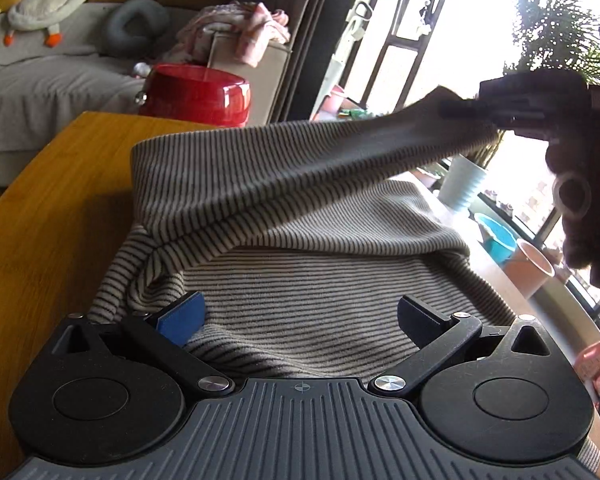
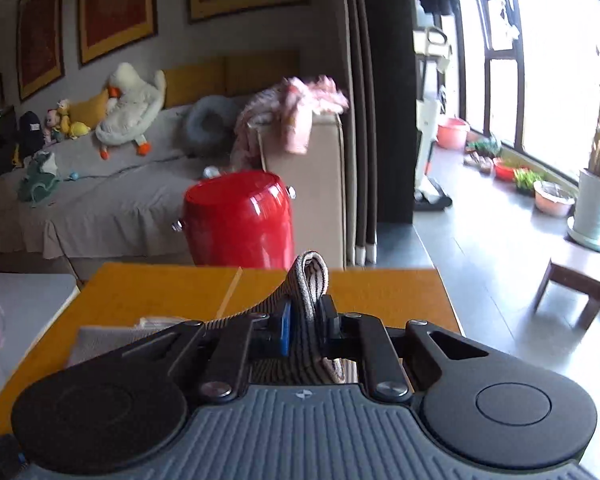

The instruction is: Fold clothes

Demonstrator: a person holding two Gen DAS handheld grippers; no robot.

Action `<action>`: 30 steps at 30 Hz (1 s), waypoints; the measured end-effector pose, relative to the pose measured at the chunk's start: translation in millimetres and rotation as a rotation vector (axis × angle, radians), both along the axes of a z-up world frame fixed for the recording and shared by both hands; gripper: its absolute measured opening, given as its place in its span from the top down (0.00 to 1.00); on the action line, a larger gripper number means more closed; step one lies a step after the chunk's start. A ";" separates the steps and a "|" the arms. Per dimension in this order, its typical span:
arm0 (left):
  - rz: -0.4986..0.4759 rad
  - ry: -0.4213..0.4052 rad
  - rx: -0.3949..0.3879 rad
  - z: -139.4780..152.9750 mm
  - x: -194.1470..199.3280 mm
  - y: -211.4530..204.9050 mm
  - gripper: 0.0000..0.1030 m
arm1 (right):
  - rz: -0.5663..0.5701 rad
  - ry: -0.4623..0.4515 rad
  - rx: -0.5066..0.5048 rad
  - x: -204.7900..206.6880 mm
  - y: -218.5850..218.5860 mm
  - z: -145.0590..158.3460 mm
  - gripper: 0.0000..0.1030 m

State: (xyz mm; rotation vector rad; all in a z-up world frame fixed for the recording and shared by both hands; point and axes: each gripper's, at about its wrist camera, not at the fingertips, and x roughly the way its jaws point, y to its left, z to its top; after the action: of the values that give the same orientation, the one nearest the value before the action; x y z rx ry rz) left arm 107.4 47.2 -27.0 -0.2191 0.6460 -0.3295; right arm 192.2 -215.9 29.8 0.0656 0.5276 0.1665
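Note:
A beige striped garment (image 1: 300, 280) lies on the wooden table (image 1: 40, 220). My left gripper (image 1: 300, 314) is open, its fingers low over the garment's near part, holding nothing. My right gripper (image 1: 472, 114) shows at the upper right of the left wrist view, shut on a corner of the garment and lifting a stretched flap above the table. In the right wrist view my right gripper (image 2: 306, 320) is shut on a folded bunch of the striped garment (image 2: 310, 280) that sticks up between its fingers, above the table (image 2: 140, 292).
A red stool (image 2: 240, 216) stands just beyond the table's far edge. A grey sofa (image 2: 100, 196) with plush toys and pink clothes (image 2: 300, 108) lies behind. Plant pots (image 2: 594, 208) and basins line the window at right. A small wooden stool (image 2: 576, 276) stands on the floor.

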 end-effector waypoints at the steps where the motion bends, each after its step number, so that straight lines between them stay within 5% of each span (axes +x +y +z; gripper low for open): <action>1: 0.000 0.001 -0.002 -0.1 0.2 0.2 0.00 | -0.013 0.020 0.006 0.5 -3.8 -8.5 0.87; 7: -0.002 0.001 -0.009 -0.6 0.8 1.7 0.00 | -0.089 0.142 0.042 3.3 -26.3 -59.4 0.79; 12: -0.002 0.001 -0.007 -1.0 0.7 1.9 0.00 | -0.042 0.013 0.057 -16.7 -20.1 -26.7 0.64; 15: -0.002 0.000 -0.002 -1.2 0.4 1.6 0.00 | 0.057 0.027 0.130 -24.0 -9.2 -30.6 0.49; 18: -0.002 0.000 0.005 -0.8 0.6 0.1 0.00 | 0.052 0.111 0.085 -16.8 1.8 -62.9 0.49; 25: -0.004 0.003 0.021 0.1 1.2 -2.4 0.00 | 0.042 0.077 0.097 -22.9 -1.2 -79.1 0.48; 30: -0.049 0.040 0.106 3.9 1.9 -12.0 0.00 | 0.047 0.073 0.136 -25.6 -7.5 -80.6 0.47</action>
State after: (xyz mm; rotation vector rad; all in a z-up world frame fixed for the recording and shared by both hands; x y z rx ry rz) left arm 109.3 35.2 -23.1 -0.1087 0.7073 -0.3378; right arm 166.6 -223.4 -50.9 0.1919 0.5908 0.2469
